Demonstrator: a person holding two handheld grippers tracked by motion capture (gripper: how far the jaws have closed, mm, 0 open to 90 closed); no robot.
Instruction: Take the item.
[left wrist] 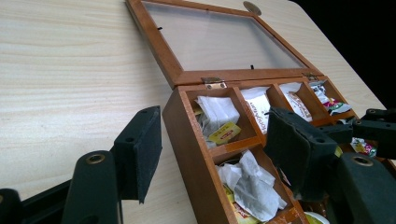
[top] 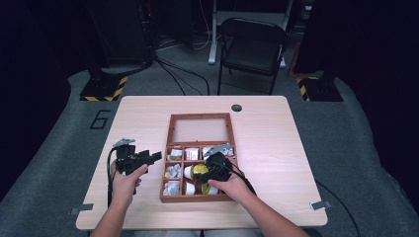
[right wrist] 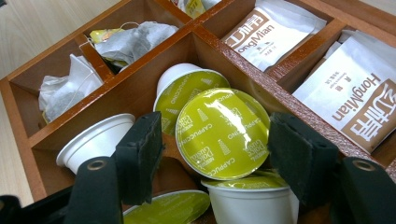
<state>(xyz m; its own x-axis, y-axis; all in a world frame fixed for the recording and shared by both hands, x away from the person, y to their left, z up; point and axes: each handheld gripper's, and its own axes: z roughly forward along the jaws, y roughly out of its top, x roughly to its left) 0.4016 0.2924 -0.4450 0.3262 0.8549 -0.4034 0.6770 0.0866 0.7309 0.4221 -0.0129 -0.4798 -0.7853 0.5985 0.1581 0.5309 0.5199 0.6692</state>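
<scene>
A wooden compartment box stands mid-table with its glass lid folded back flat. Its cells hold tea bags, HongMian sachets and coffee capsules. My right gripper hangs low over the capsule cell, open. A green-foil cappuccino capsule lies tilted between its pads on top of other capsules, with a gap at the left pad. In the high view this gripper sits over the box's front middle. My left gripper hovers left of the box, open and holding nothing, pointing at the box's corner.
The light wooden table has a dark round grommet behind the lid. A black folding chair stands beyond the far edge. Tape marks sit at the front corners. White capsules crowd the cell beside the right jaws.
</scene>
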